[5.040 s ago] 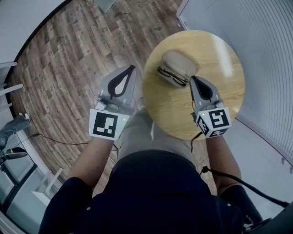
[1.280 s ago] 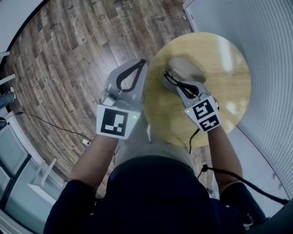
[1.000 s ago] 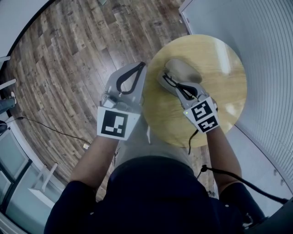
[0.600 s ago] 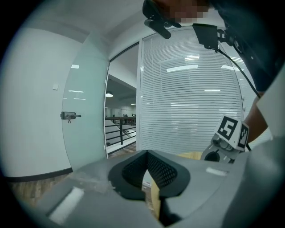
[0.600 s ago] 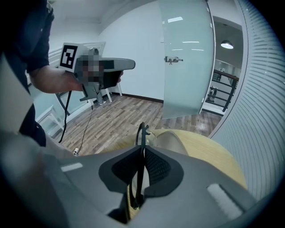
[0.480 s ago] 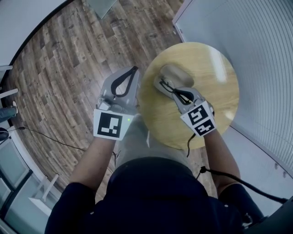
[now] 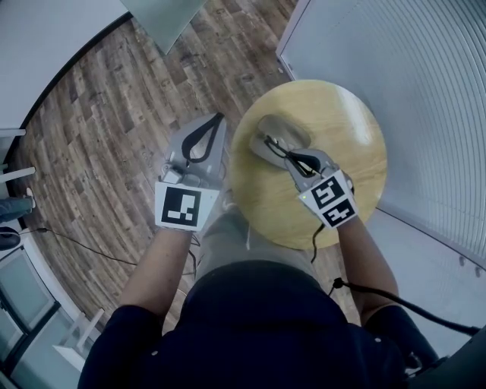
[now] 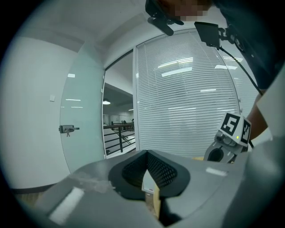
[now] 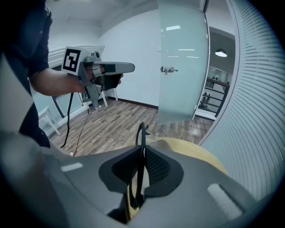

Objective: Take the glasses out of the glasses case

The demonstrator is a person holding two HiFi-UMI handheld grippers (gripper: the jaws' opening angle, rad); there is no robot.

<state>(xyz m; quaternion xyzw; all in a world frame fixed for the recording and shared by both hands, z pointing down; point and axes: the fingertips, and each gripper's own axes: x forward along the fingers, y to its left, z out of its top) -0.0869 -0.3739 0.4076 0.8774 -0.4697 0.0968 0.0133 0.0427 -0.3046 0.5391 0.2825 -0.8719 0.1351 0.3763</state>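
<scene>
The black-framed glasses (image 7: 279,149) hang in my right gripper (image 7: 296,162), whose jaws are shut on the frame, just above the open grey-beige case (image 7: 266,134). The case lies empty on the round wooden table (image 7: 345,125). In the right gripper view the frame (image 9: 142,133) stands upright, pinched between the jaws of the right gripper (image 9: 141,153), with the table (image 9: 191,153) below. My left gripper (image 7: 219,120) hovers over the floor left of the table, shut with nothing in it. The left gripper (image 8: 147,155) shows its tips together in its own view.
A wall of white blinds (image 7: 425,91) curves close round the table's right side. A frosted glass door panel (image 7: 163,15) stands at the top. Wood floor (image 7: 99,129) spreads to the left, with a thin cable (image 7: 83,237) on it.
My right gripper closed on the glasses in the case and has lifted them out. Both hands have risen. The case stays on the table.
</scene>
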